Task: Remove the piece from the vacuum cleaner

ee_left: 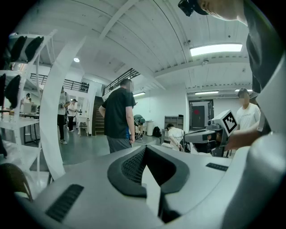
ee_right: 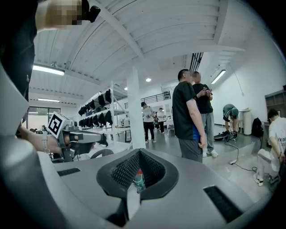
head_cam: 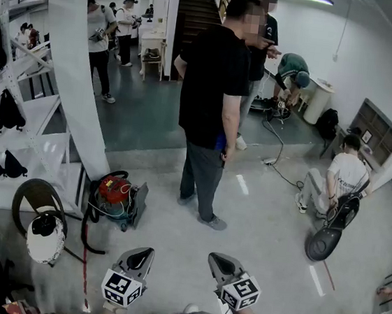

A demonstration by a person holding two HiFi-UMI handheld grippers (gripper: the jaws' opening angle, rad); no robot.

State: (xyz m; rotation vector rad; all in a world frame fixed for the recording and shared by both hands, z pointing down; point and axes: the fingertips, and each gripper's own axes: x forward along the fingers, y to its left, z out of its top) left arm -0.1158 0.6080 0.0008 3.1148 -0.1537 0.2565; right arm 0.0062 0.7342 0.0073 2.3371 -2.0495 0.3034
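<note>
The red vacuum cleaner [head_cam: 115, 196] sits on the floor to the left of the standing person in black [head_cam: 215, 84]. Only the head view shows it whole. In front of that person, the left gripper [head_cam: 140, 255] and right gripper [head_cam: 220, 262] hover, fingers pressed together and empty. The right gripper view catches only a red sliver of the cleaner past its tips.

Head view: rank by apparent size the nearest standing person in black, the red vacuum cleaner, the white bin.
1. Nearest standing person in black
2. Red vacuum cleaner
3. White bin, though it stands much farther away, so it looks smaller than it really is.
</note>
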